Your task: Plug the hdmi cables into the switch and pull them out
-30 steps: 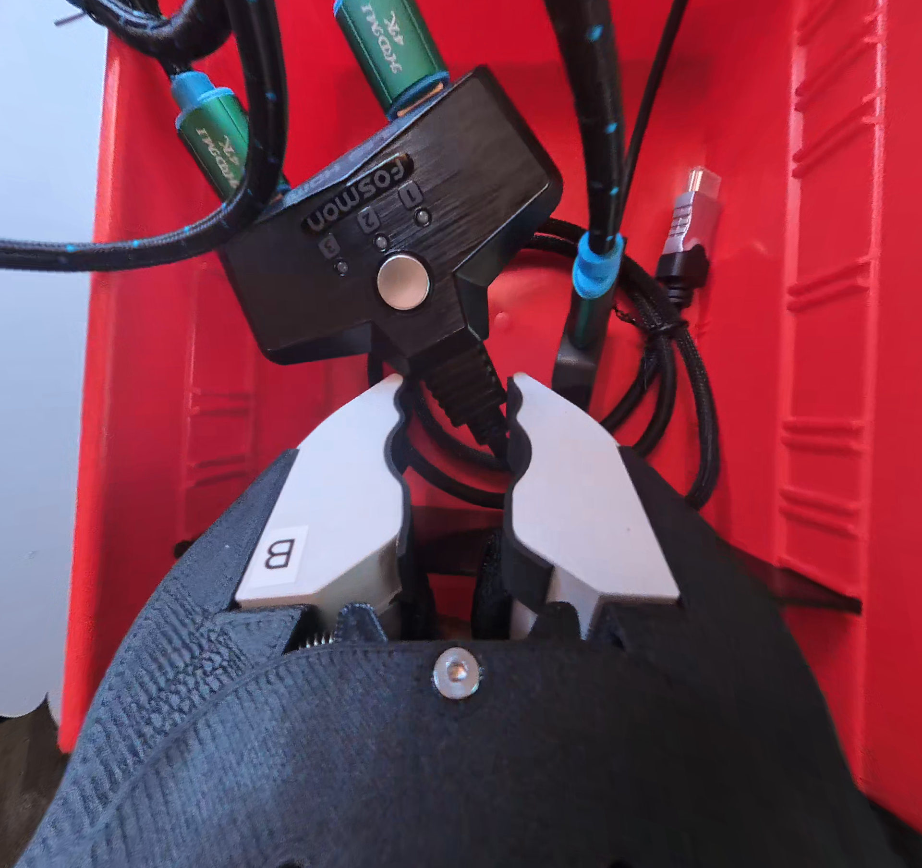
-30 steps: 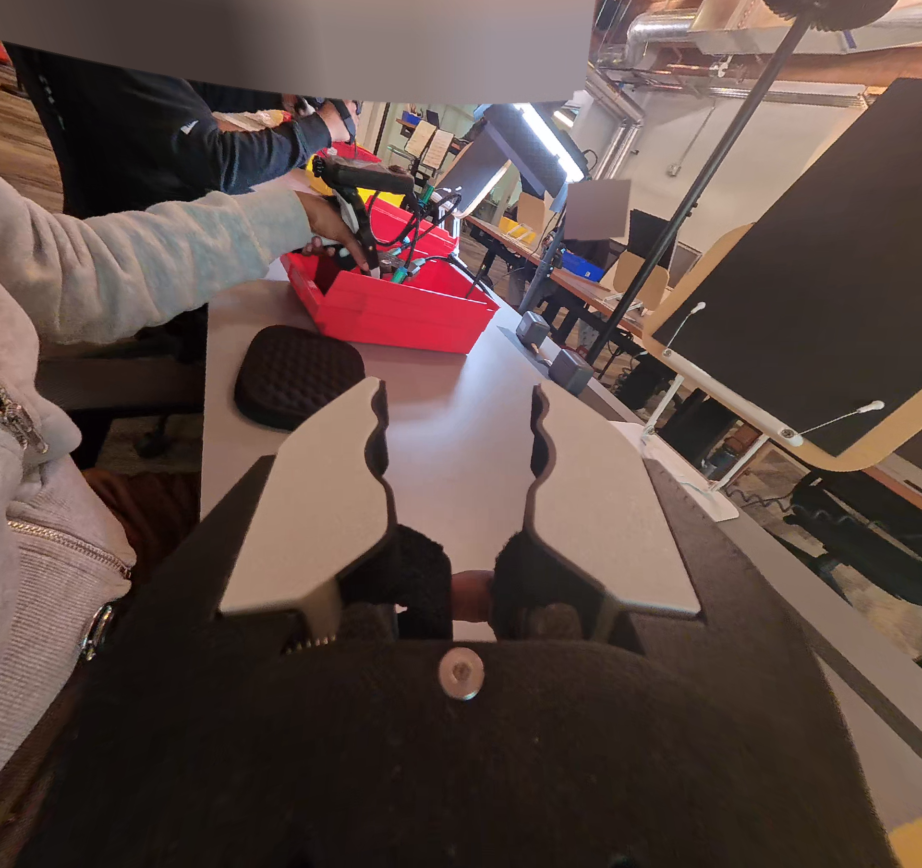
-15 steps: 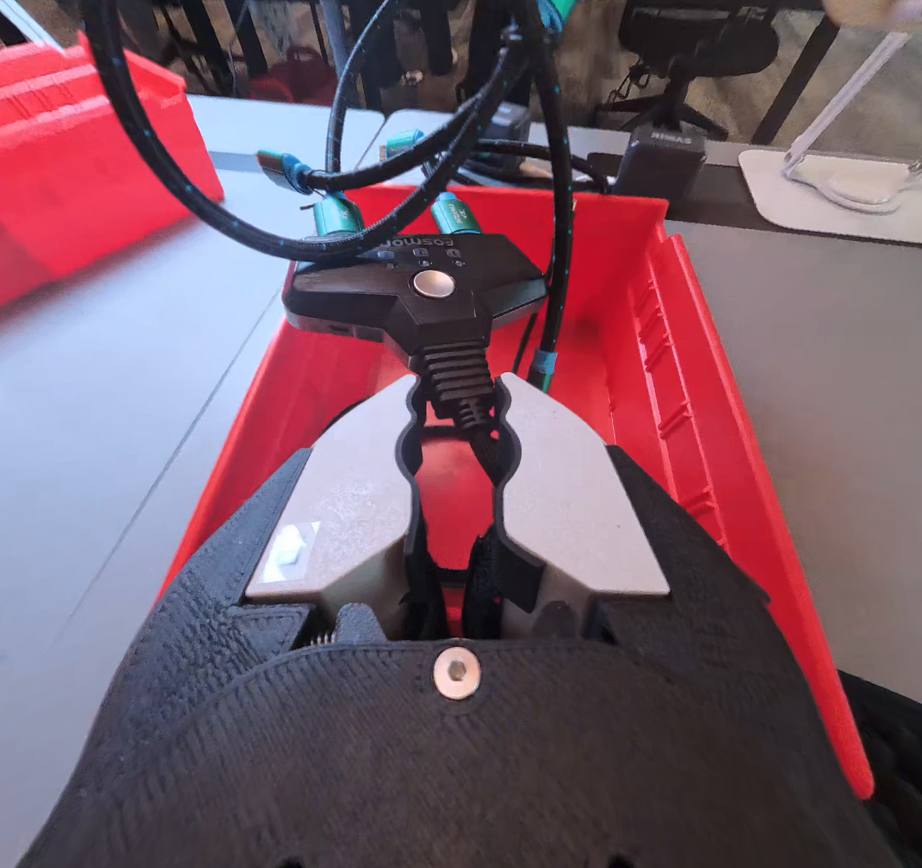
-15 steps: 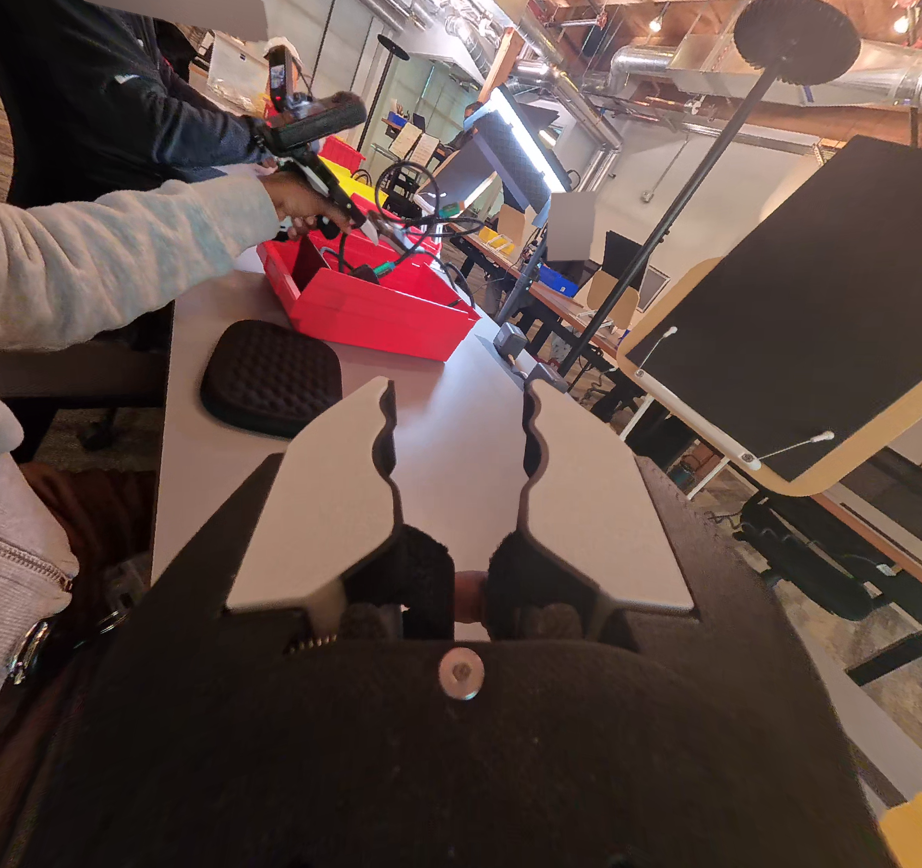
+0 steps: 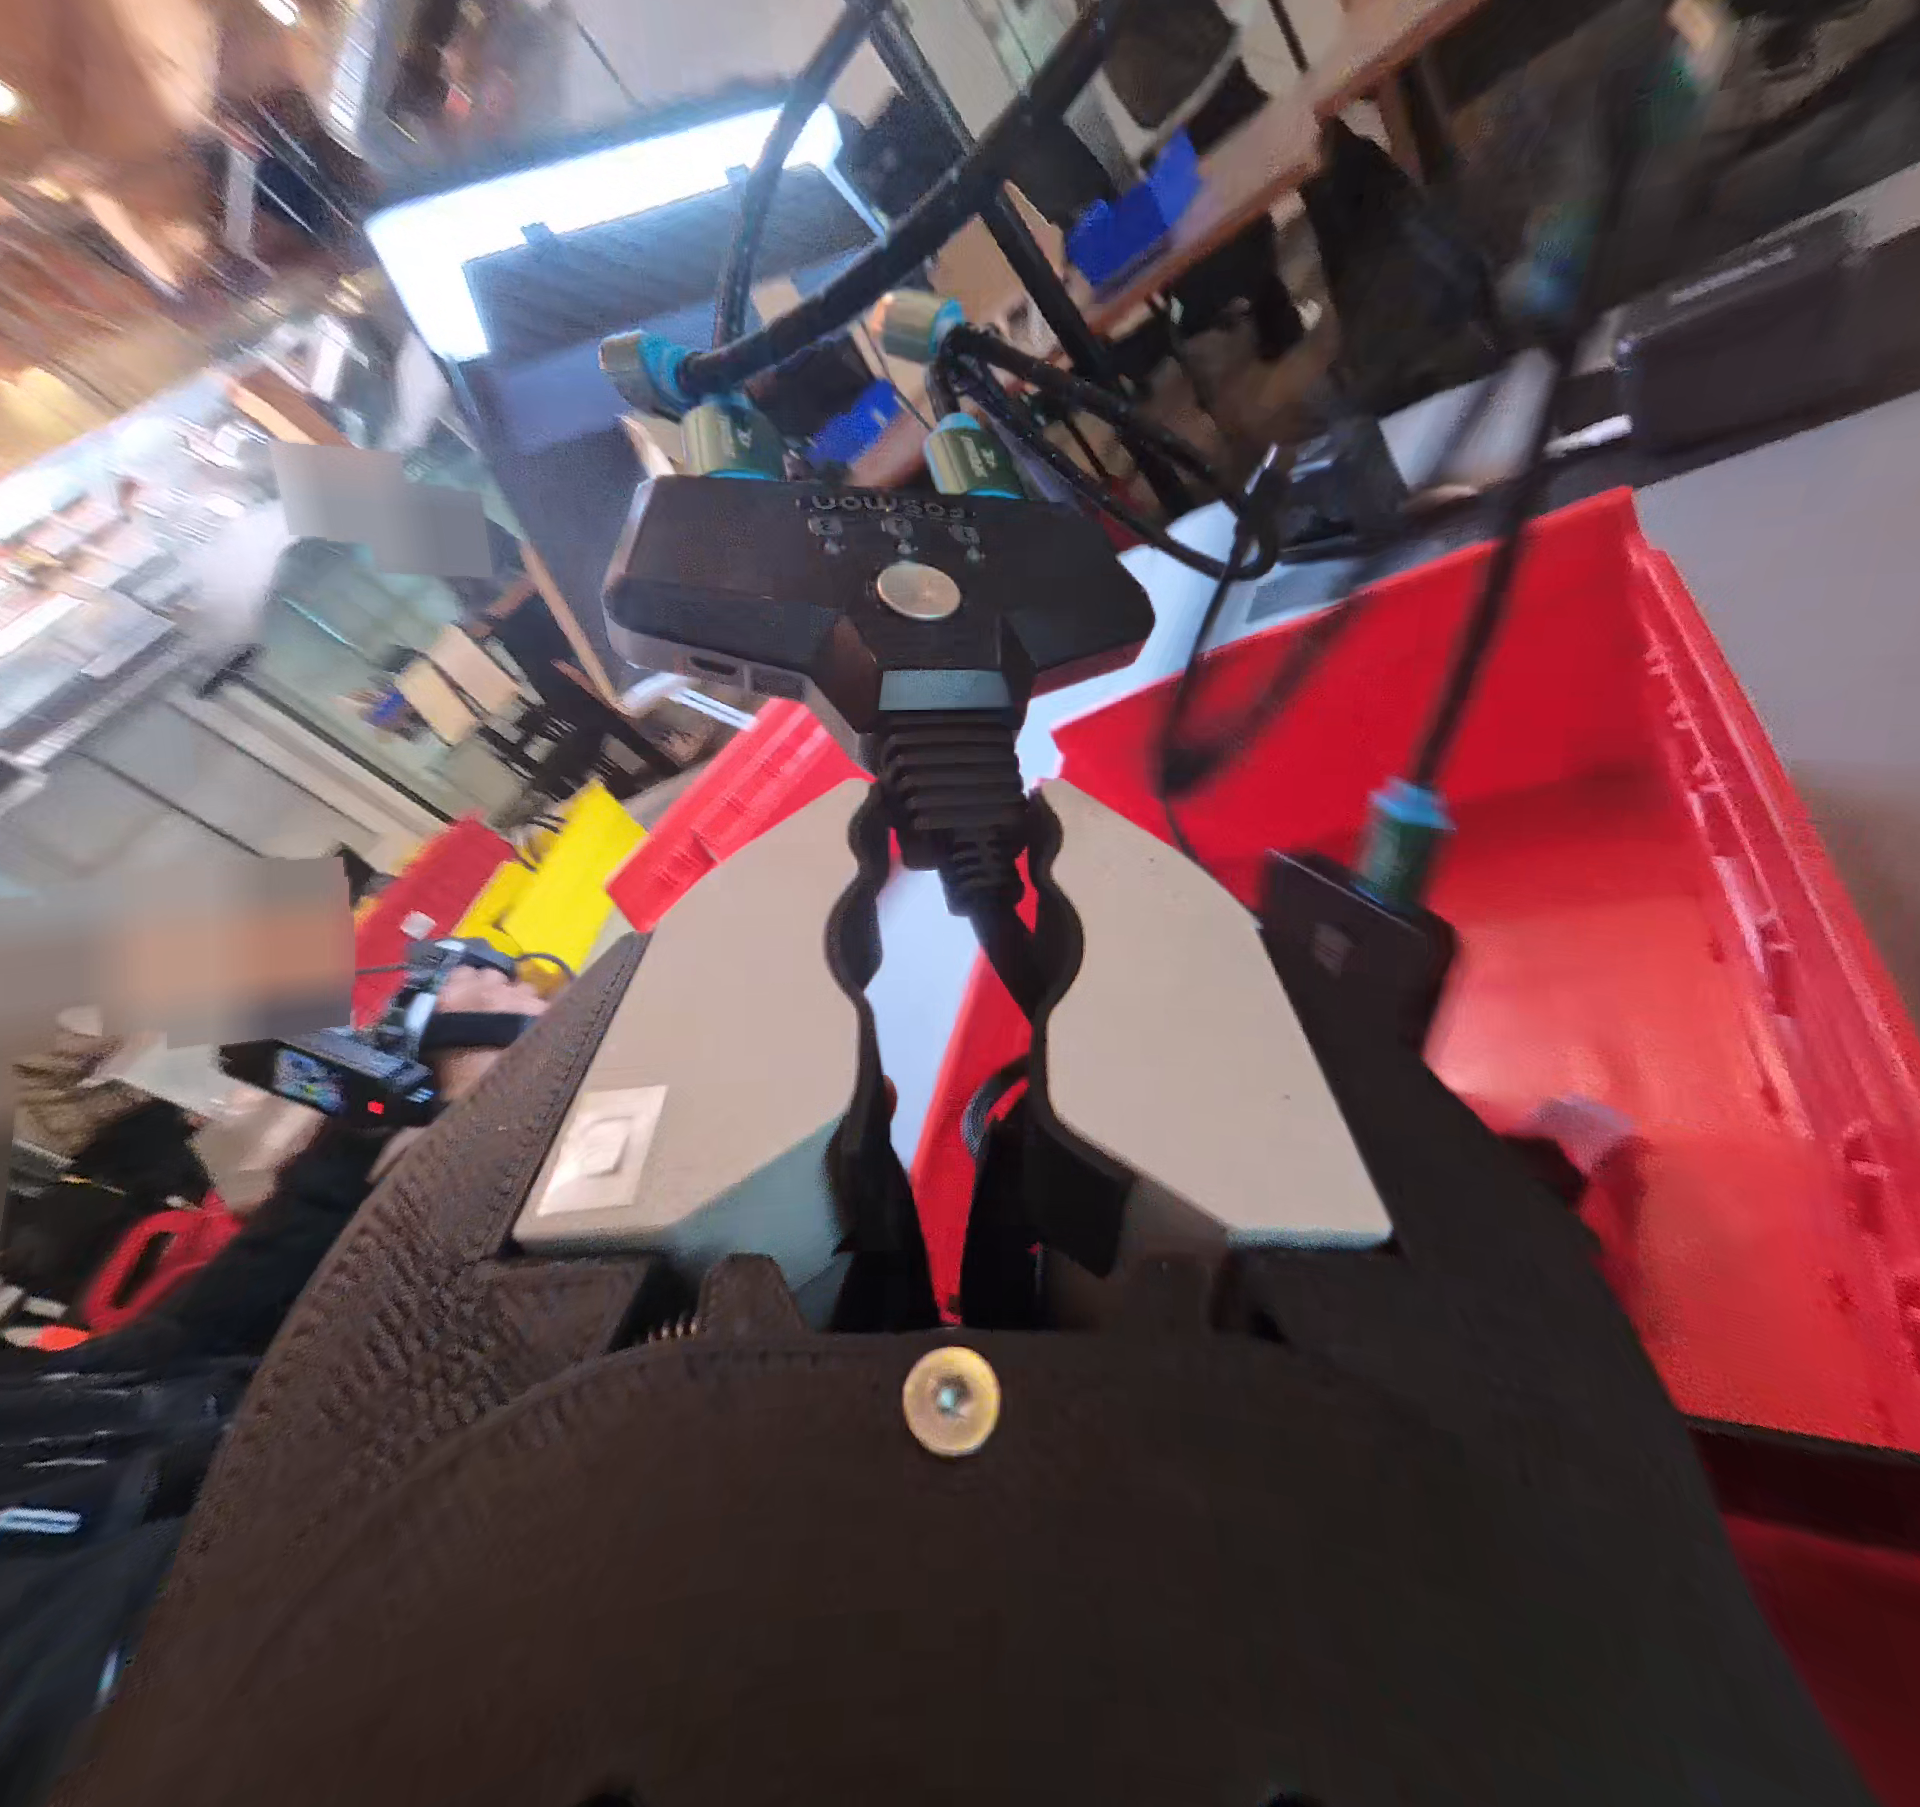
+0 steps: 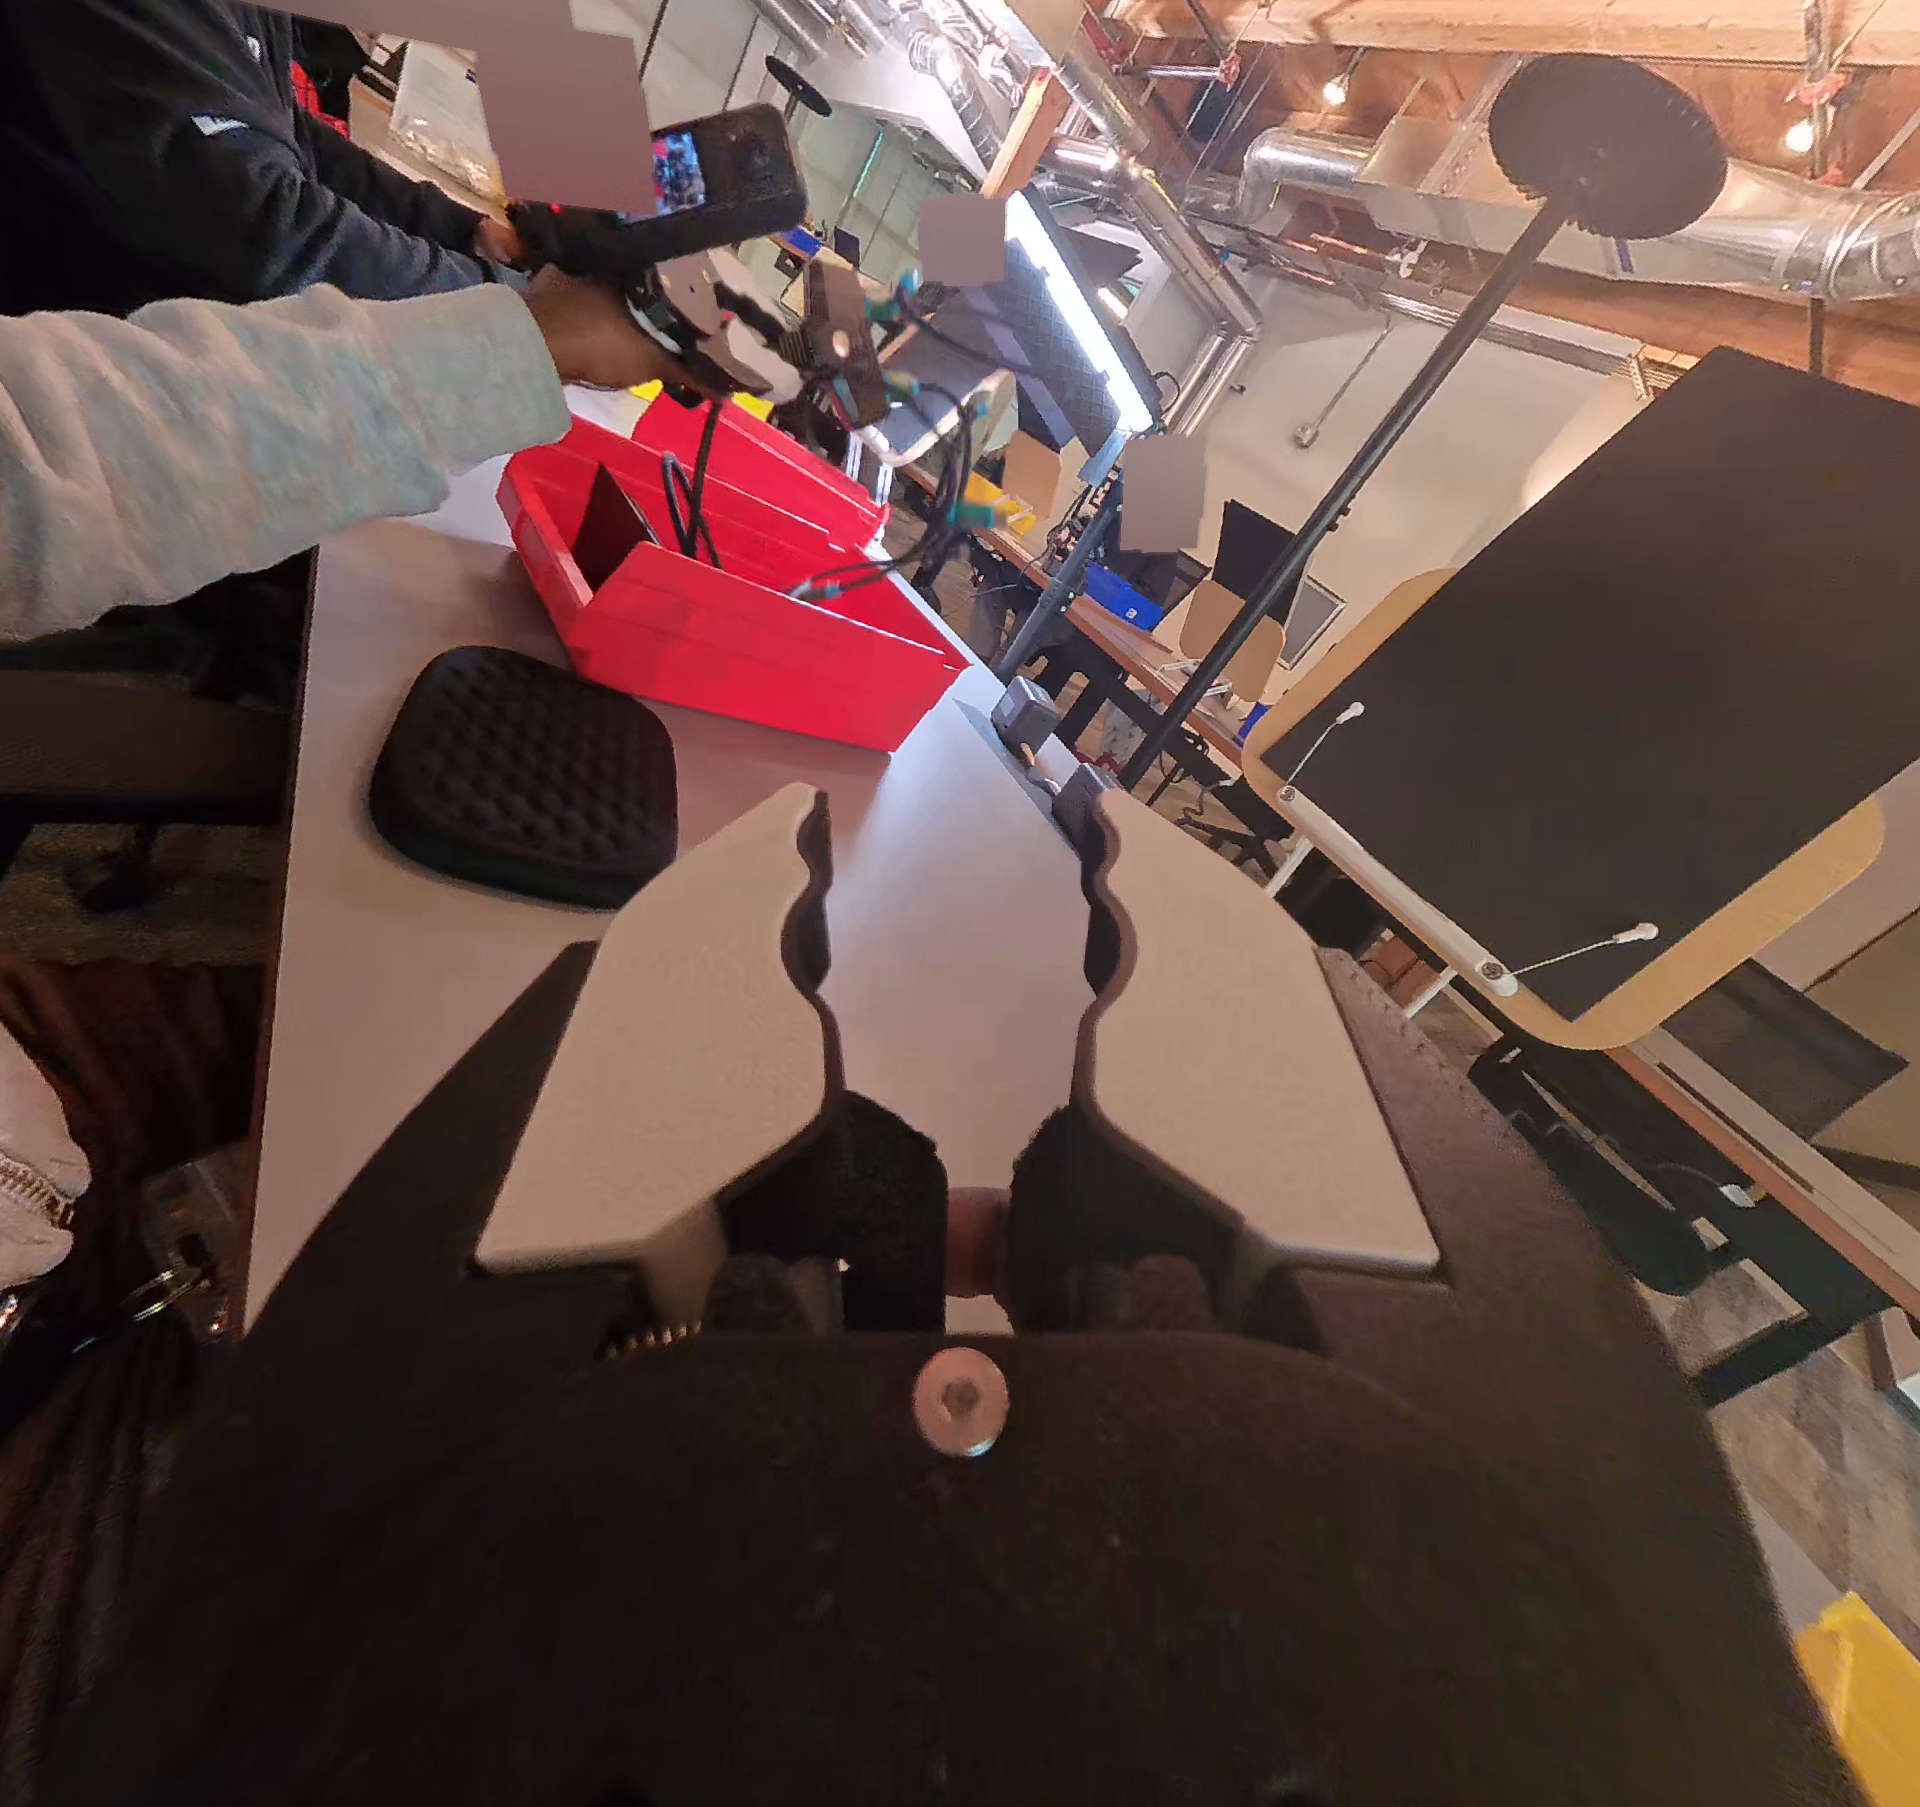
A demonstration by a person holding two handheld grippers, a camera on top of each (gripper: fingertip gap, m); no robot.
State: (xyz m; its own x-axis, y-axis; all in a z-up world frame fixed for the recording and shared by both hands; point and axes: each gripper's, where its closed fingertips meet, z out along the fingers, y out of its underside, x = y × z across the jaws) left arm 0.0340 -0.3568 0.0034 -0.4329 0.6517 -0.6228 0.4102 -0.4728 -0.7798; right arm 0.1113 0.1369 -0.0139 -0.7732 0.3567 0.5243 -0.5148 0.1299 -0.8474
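Since the earlier frames the left tool [image 5: 954, 827] has lifted the black HDMI switch [image 5: 878, 594] up out of the red bin [image 5: 1704, 926], so the switch now hangs in the air above the counter [image 6: 935, 926] with the blurred room behind it. The left tool's jaws are clamped on the ribbed strain relief of the switch's own cable [image 5: 951, 791], just below the body. Two green-shelled HDMI plugs [image 5: 971, 464] sit in ports on the far edge of the switch, their braided black cables looping upward; another green plug [image 5: 1397, 838] dangles loose over the bin. The right tool [image 6: 954, 843] hovers low over the counter with its jaws apart and empty, near a black quilted pad [image 6: 520, 770]
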